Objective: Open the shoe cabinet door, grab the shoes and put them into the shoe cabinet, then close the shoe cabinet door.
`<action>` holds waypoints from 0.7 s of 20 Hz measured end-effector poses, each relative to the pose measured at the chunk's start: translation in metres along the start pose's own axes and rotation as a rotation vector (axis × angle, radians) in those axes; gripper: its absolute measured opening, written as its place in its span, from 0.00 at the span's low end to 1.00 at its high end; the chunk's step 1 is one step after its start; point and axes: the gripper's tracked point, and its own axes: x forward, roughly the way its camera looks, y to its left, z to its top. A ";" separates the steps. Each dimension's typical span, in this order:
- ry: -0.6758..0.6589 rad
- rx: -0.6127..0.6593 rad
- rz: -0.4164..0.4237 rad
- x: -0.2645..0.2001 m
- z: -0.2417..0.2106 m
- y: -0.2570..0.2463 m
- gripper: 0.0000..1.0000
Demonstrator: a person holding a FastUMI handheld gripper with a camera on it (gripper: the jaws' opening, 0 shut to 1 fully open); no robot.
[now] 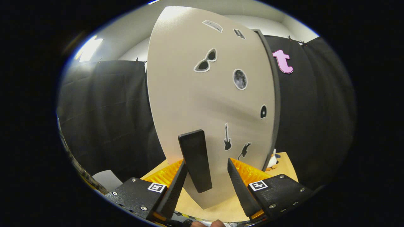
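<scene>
The shoe cabinet's beige door (195,101) stands close in front of me, with several small stickers on its face. A black upright bar handle (195,160) juts from its lower part. My gripper (207,161) is open, and the handle stands between the fingers. The left fingertip (182,168) lies at or very near the handle's side, while the right fingertip (232,167) stays well apart from it. Down the door's right side runs a dark edge (274,88). No shoes are visible.
A light wooden surface (285,165) lies under the cabinet. A small penguin toy (272,159) stands on it just right of the door. A pale grey object (105,179) sits low on the left. A person's fingertips (217,223) peek in below the gripper.
</scene>
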 end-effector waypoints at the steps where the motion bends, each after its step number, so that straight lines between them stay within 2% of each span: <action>1: 0.012 -0.003 0.006 0.013 -0.002 0.009 0.81; 7: 0.043 -0.028 0.053 0.071 -0.004 0.047 0.81; 14: 0.085 -0.065 0.111 0.101 -0.003 0.068 0.81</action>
